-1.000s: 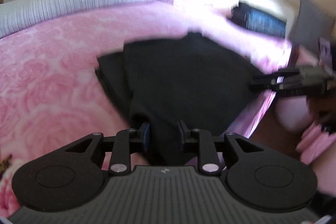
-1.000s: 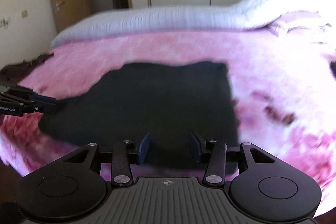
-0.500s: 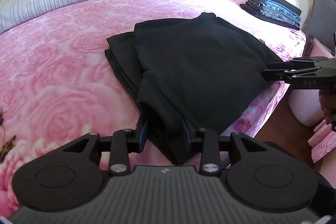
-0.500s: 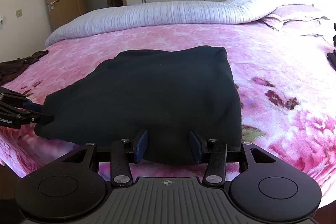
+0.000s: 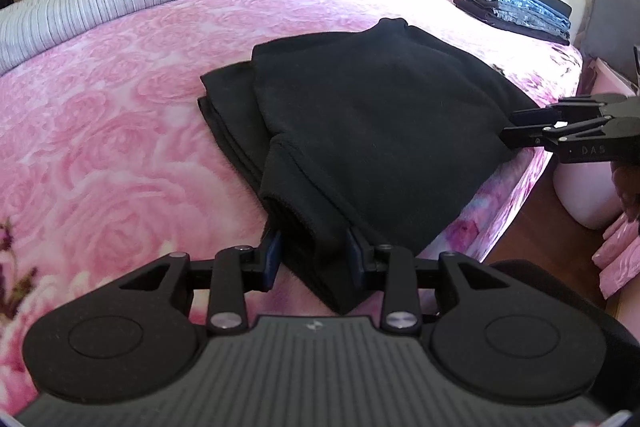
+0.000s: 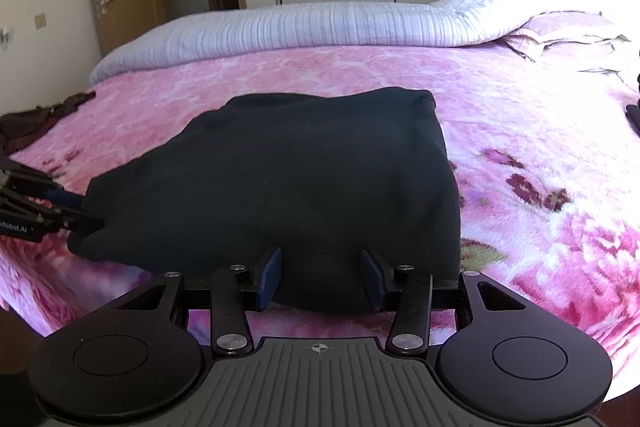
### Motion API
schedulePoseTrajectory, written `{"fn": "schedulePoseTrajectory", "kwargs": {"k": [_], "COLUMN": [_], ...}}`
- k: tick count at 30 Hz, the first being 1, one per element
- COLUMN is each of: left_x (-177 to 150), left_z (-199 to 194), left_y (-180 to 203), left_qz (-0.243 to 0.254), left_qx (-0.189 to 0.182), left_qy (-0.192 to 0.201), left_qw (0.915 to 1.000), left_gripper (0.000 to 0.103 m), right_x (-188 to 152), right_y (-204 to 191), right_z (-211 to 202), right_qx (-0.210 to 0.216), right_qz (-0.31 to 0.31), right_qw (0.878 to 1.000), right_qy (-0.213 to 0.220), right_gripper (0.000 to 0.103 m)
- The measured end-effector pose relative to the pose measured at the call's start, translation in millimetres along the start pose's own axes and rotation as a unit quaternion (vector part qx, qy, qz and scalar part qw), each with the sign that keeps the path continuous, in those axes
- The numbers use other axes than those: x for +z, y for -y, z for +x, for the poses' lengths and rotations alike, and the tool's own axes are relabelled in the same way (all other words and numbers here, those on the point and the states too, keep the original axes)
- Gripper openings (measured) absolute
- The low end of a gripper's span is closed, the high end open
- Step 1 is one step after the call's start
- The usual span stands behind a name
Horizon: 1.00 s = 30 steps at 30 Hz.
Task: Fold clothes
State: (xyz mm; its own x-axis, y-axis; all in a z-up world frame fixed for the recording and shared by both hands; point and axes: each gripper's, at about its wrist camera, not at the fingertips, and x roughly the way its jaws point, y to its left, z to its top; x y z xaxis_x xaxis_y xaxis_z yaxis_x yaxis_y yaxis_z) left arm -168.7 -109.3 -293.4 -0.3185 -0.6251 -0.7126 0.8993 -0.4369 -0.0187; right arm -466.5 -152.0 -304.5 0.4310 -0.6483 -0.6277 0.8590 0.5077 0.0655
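Note:
A black garment, folded into a rough rectangle, lies flat on the pink rose-patterned bed near its edge. My left gripper is open at the garment's near corner, and a fold of the cloth sits between its blue-padded fingers. From the right wrist view the same garment fills the middle, with my left gripper at its left corner. My right gripper is open, its fingers either side of the garment's near edge. In the left wrist view my right gripper touches the garment's right edge.
A stack of folded dark and denim clothes sits at the far right of the bed. A striped grey duvet is bunched along the far side. Dark brown clothes lie at the left. The bed edge and wooden floor are on the right.
The blur of a second ago is gone and both views have steadied. The garment now rests flat on the bed. My left gripper's fingers stand a little wider apart.

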Motion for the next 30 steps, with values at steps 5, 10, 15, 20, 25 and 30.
{"fn": "schedulePoseTrajectory", "kwargs": {"k": [5,10,15,20,25,30], "left_x": [-0.5,12.3,18.6,20.5,44.7,45.8], "left_z": [-33.2,-47.7,2.2,9.9,19.6,40.1], "left_y": [5.1,31.0,55.0,53.9,56.2,55.8], "left_qz": [0.056,0.094,0.111,0.105,0.093,0.095], "left_qx": [0.055,0.028,-0.026,-0.035,-0.048,-0.059], "left_qy": [0.019,0.063,0.019,-0.001,0.006,-0.026], "left_qw": [0.9967,0.9932,0.9933,0.9938,0.9945,0.9934], "left_gripper": [0.03,0.032,0.032,0.032,0.032,0.032], "right_x": [6.6,5.8,-2.2,-5.3,-3.1,-4.7], "right_y": [-6.7,-20.1,-20.4,8.2,39.6,55.4], "right_z": [-9.3,-27.1,-0.5,-9.6,-17.3,-13.0], "right_qx": [-0.014,-0.002,0.003,0.037,0.028,0.052], "right_qz": [-0.031,-0.03,-0.016,0.054,0.106,0.138], "right_qw": [0.999,0.999,1.0,0.998,0.992,0.987], "right_qy": [-0.026,0.021,0.019,0.024,0.062,0.066], "right_gripper": [0.047,0.047,0.047,0.047,0.047,0.047]}}
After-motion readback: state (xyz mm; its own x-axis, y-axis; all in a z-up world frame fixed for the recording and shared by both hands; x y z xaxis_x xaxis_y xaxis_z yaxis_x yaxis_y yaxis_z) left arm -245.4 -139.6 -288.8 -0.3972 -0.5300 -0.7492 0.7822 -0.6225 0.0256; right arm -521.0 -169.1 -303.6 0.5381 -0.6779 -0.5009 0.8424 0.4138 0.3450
